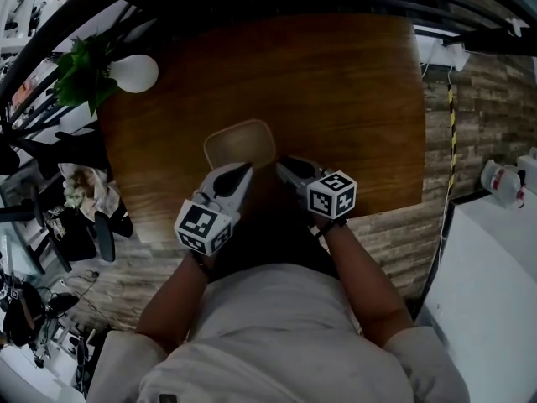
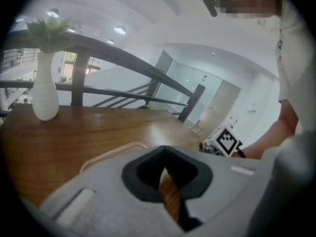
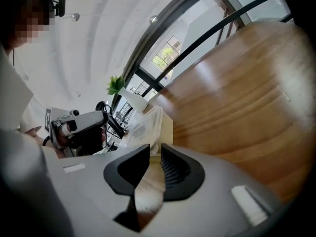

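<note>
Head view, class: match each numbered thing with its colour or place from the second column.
Things:
1 vase
2 plant leaves
3 container
4 table

Colours or places:
A dark brown wood
B pale tan, rounded corners, toward the table's near edge
C white, at the table's far left corner
D green

Pairs: 1-C, 2-D, 3-B, 4-A
</note>
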`<state>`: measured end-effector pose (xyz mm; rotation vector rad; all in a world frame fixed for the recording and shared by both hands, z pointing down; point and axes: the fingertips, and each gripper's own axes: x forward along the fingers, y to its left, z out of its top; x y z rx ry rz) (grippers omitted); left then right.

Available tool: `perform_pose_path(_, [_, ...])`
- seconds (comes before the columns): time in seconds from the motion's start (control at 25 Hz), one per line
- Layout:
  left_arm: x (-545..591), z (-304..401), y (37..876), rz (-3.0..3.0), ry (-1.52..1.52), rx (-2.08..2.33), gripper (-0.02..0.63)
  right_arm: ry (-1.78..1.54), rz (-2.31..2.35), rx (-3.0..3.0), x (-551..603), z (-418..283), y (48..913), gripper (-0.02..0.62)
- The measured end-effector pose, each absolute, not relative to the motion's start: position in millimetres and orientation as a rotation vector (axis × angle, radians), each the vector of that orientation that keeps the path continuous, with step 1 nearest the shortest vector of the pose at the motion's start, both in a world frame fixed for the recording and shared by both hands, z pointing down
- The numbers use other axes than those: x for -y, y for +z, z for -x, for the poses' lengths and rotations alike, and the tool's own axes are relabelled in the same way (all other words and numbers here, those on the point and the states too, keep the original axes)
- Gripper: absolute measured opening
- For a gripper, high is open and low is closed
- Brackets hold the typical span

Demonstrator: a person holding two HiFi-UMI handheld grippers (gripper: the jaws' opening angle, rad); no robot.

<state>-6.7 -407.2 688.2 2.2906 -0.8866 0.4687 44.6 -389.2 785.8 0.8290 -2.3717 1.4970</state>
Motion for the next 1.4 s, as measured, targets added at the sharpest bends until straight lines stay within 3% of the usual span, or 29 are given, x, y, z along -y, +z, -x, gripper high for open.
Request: perform_pose_path(1.4, [401.5,14.7,693.9,-2.258,0.455,0.921,0.003,1.533,-0.823,2.383,387.3,-42.3,782.3,0.010])
